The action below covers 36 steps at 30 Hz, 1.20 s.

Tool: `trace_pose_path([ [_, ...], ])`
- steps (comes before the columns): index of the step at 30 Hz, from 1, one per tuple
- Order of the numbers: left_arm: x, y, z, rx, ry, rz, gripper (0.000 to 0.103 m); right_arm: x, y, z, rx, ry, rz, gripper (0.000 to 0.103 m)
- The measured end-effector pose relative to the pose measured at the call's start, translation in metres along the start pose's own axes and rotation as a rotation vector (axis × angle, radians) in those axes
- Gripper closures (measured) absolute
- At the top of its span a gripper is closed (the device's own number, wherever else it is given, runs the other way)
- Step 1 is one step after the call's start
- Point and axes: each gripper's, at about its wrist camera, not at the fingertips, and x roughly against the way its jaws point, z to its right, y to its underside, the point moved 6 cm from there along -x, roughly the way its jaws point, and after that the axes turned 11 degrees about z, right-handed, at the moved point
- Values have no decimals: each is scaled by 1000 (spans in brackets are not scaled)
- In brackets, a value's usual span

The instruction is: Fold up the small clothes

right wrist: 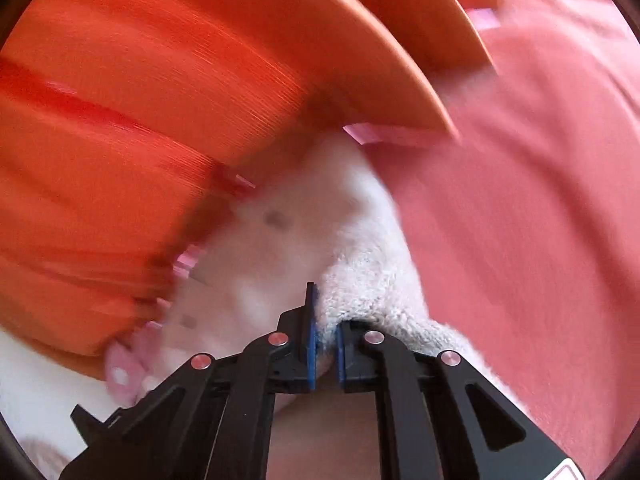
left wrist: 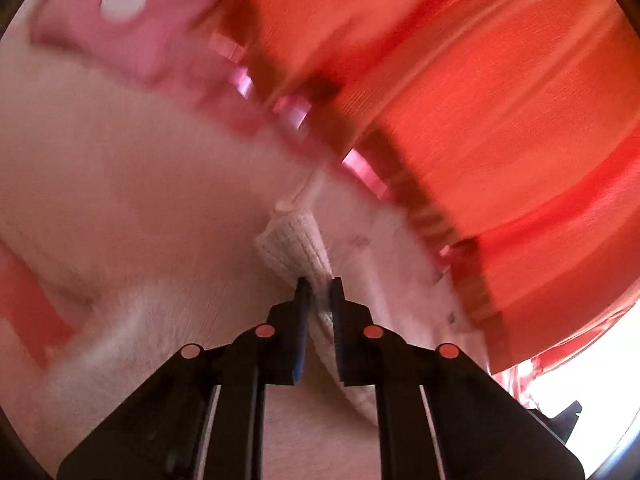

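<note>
A small white fleecy garment fills the lower left of the left wrist view. My left gripper is shut on its ribbed knit edge. In the right wrist view the same white garment lies in the middle, and my right gripper is shut on a fuzzy fold of it. Both views are blurred by motion. A pink patch with a white dot shows at the upper left of the left wrist view.
An orange-red striped cloth covers the right of the left wrist view and the left of the right wrist view. A pink-red fabric fills the right of the right wrist view. An orange board edge crosses the top.
</note>
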Motion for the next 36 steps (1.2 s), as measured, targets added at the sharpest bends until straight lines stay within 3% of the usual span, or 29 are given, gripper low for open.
trace_pose_path([
  [2,11,-7,6,-31,-2,38,92,4,-1,1,89,44,27,95],
  [3,9,-4,2,-45,-31,31,92,-3,5,11,98,96,-14,95],
  [5,-5,13,-17,-34,-99,-38,92,-24,27,51,16,229,-142,95],
  [6,-12,27,-31,-11,-146,-87,100,-26,34,67,-50,251,-165,96],
  [7,-13,31,-36,-6,-164,-102,103,-21,33,70,-80,232,-141,99],
  [10,-10,28,-35,-1,-152,-92,102,-4,24,61,-73,283,-158,92],
  [12,-8,25,-32,-23,-157,-78,102,23,18,57,-101,332,-99,87],
  [14,-7,25,-32,-25,-174,-74,102,46,12,54,-35,387,-28,85],
  [15,-7,25,-33,-9,-170,-71,99,51,4,51,10,393,7,84],
  [17,-10,23,-31,42,-123,-77,76,44,-2,47,35,347,2,78],
  [18,-11,22,-31,62,-114,-78,46,36,1,45,25,316,-20,77],
  [19,-13,21,-32,93,-79,-73,39,26,6,42,18,298,-38,77],
  [21,-19,22,-32,79,-68,-72,43,5,16,25,58,260,-76,77],
  [23,-18,21,-32,35,-95,-55,63,-6,22,10,149,229,-90,77],
  [24,-19,19,-31,29,-88,-54,84,-18,26,-1,221,218,-101,77],
  [25,-17,18,-32,40,-72,-52,90,-25,29,-2,270,235,-112,77],
  [26,-15,16,-33,55,-61,-45,91,-29,33,1,289,265,-117,78],
  [28,-12,14,-34,57,-73,-29,93,-37,37,26,272,377,-145,93],
  [29,-11,15,-35,51,-78,-27,93,-38,38,36,231,392,-163,103],
  [31,-9,19,-35,45,-106,-30,93,-30,30,38,154,362,-138,103],
  [33,-8,23,-36,38,-130,-34,93,-23,21,30,221,360,-74,99],
  [34,-9,26,-35,25,-147,-45,93,-28,22,34,269,413,-85,99],
  [35,-10,29,-36,12,-163,-53,93,-37,30,44,274,434,-137,101],
  [36,-9,30,-37,1,-171,-55,93,-37,31,46,268,428,-124,103],
])
